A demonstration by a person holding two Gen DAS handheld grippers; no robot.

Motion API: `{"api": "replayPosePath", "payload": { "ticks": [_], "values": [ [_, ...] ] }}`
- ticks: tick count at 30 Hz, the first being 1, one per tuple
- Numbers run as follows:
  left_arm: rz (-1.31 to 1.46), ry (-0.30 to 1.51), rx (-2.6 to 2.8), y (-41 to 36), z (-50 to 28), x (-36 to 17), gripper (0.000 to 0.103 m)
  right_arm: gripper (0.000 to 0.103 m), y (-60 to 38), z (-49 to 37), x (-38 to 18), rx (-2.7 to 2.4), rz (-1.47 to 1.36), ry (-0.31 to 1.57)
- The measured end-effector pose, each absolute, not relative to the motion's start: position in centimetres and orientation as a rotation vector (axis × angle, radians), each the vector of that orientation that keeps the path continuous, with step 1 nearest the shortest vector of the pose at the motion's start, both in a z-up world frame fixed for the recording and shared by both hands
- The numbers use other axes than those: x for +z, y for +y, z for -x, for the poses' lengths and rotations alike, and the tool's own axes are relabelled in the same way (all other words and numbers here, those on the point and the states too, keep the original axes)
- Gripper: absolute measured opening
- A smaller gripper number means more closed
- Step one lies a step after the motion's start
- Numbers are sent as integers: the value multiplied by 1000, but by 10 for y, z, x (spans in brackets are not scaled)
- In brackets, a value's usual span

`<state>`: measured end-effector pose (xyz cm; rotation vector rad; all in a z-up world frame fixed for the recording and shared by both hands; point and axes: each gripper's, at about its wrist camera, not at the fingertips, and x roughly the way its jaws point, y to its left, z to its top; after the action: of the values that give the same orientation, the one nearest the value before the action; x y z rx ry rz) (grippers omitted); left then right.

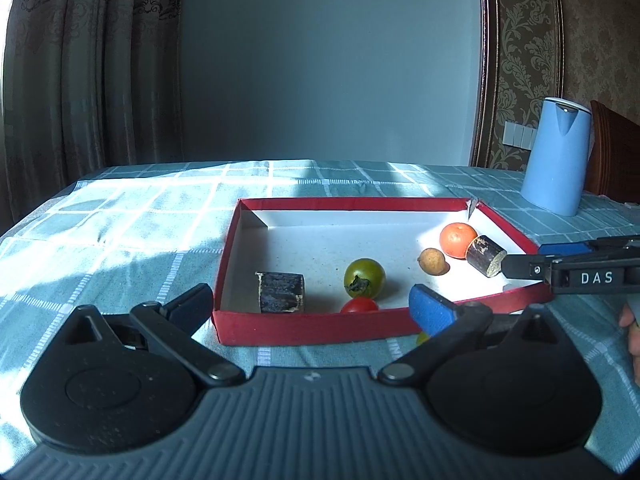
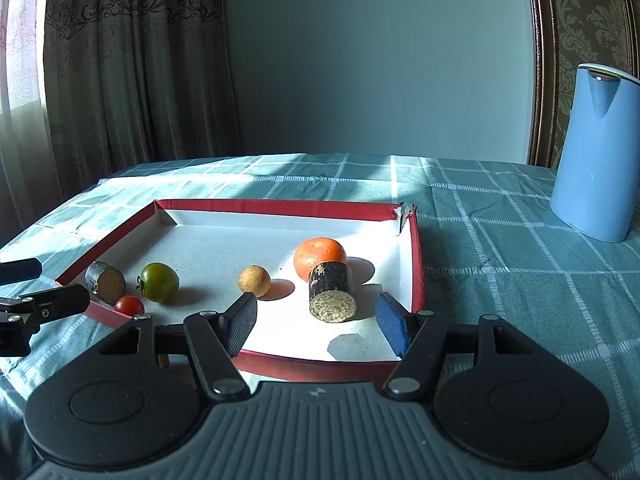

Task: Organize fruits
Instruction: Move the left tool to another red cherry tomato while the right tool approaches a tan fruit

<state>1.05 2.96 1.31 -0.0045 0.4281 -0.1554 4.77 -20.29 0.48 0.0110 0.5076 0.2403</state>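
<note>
A red-rimmed tray (image 1: 304, 326) (image 2: 280, 207) with a white floor holds an orange (image 1: 457, 239) (image 2: 320, 258), a small tan fruit (image 1: 431, 261) (image 2: 255, 280), a green tomato (image 1: 364, 277) (image 2: 160, 282), a red cherry tomato (image 1: 359, 305) (image 2: 129, 305) and two dark sugarcane pieces (image 1: 485, 256) (image 2: 332, 291), (image 1: 281, 292) (image 2: 105, 282). My left gripper (image 1: 316, 302) is open and empty at the tray's near rim. My right gripper (image 2: 318, 320) is open and empty, just behind the right sugarcane piece. A small yellowish fruit (image 1: 422, 337) peeks out below the left gripper's right finger.
A blue kettle (image 1: 558, 156) (image 2: 596, 152) stands at the back right on the teal checked tablecloth (image 1: 120, 220) (image 2: 500, 260). Curtains hang at the left, and a wall is behind the table.
</note>
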Motion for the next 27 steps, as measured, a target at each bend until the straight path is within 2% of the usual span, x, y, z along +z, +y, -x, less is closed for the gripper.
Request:
{"api": "replayPosePath", "payload": {
  "ticks": [10, 18, 20, 27],
  "values": [
    [-5, 458, -182, 36, 10, 5, 103, 65, -181, 9, -4, 455, 84, 485],
    [-14, 486, -202, 34, 8, 3, 103, 64, -167, 14, -14, 467, 168, 526],
    [-17, 493, -205, 33, 7, 3, 103, 53, -166, 10, -17, 474, 169, 545],
    [-23, 506, -203, 32, 5, 1, 103, 40, -159, 9, -21, 516, 203, 573]
  ]
}}
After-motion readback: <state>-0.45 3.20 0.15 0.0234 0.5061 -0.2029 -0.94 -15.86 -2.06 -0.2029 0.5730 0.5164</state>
